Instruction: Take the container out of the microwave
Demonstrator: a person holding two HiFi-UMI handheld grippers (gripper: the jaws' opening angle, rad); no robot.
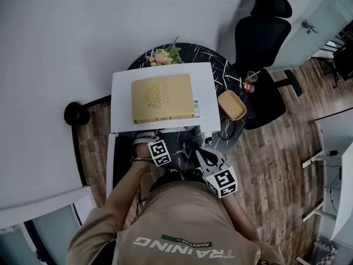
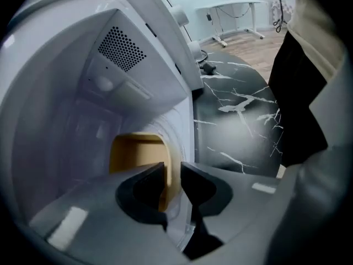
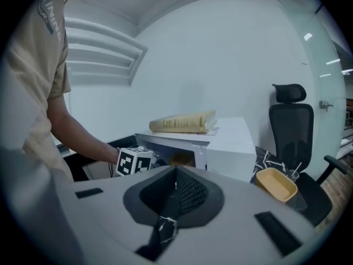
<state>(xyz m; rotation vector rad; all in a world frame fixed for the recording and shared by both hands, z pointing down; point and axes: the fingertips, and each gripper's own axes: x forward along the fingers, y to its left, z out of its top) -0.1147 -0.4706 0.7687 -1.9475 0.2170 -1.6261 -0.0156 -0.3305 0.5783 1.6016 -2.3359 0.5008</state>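
Observation:
The white microwave (image 1: 207, 93) stands on a black marble table with its door (image 1: 110, 162) swung open to the left. In its cavity sits a yellow container (image 2: 135, 153). My left gripper (image 2: 172, 178) reaches inside, and the container's near wall runs up between its two dark fingers, which are closed to a narrow gap on it. In the head view only that gripper's marker cube (image 1: 160, 152) shows at the microwave's mouth. My right gripper (image 3: 176, 175) is shut and holds nothing; it hangs in front of the microwave, to the right of the left one (image 1: 203, 156).
A yellow book (image 1: 161, 97) lies on top of the microwave. A second yellow container (image 1: 231, 105) sits on the black marble table (image 1: 220, 65) to the microwave's right, beside a black office chair (image 1: 262, 37). Flowers (image 1: 162, 56) stand behind the microwave. The floor is wood.

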